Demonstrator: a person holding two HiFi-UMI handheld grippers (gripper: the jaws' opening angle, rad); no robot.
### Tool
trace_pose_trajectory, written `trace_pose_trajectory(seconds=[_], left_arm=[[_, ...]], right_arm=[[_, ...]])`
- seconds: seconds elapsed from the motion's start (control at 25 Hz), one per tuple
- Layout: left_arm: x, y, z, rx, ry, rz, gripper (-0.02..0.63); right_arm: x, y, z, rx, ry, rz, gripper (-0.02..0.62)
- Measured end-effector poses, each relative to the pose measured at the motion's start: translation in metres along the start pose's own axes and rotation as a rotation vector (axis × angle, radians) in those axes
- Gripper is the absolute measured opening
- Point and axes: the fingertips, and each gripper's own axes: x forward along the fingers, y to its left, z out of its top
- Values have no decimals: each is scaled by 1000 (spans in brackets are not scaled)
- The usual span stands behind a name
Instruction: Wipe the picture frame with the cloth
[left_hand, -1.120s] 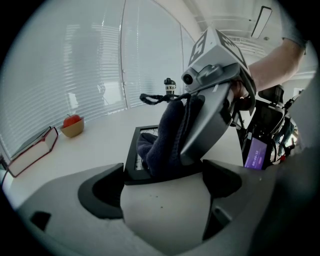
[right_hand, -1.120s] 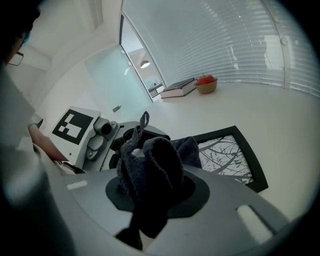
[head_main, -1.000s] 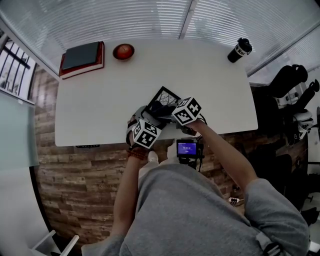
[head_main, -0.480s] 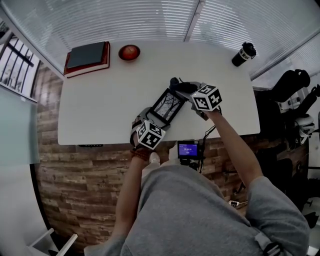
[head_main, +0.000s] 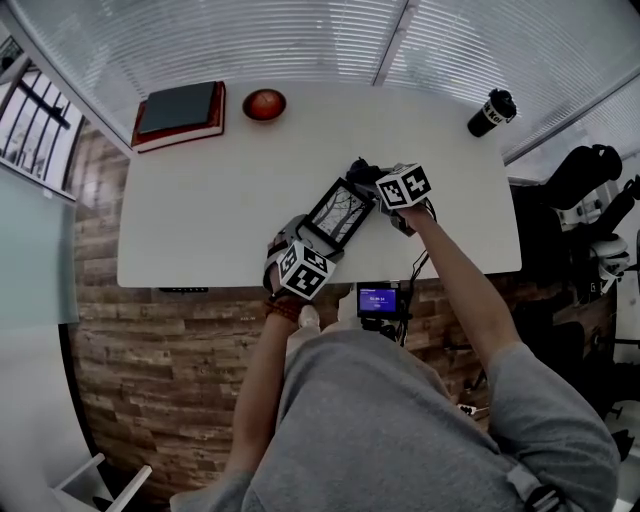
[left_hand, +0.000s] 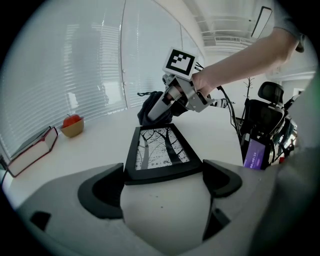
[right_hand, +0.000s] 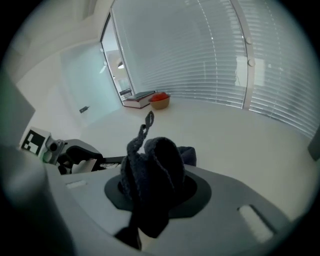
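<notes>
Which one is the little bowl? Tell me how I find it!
Look at the big white table. Along its far edge lies a dark book, and right beside it sits the small bowl. It is the only round thing with something red in it.

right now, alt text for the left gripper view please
The left gripper clamps the near edge of a black frame with a tree picture. At its far end the right gripper holds a dark cloth; a book and a bowl sit at left.
</notes>
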Motion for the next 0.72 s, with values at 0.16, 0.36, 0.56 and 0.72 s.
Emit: trace_pose_trajectory(seconds=[0.16, 0.36, 0.56, 0.72], left_arm=[[-2, 0, 2, 0, 1, -1, 503], [0, -1, 0, 4, 2, 1, 503], [0, -2, -1, 0, 1, 0, 503], [1, -3, 0, 3, 2, -2, 503]], right_arm=[[5, 9, -4, -21, 12, -35, 115], [5, 12, -13, -50, 1, -74, 112], [0, 16, -18, -61, -27, -113, 110], [-6, 23, -19, -56, -63, -89, 107]])
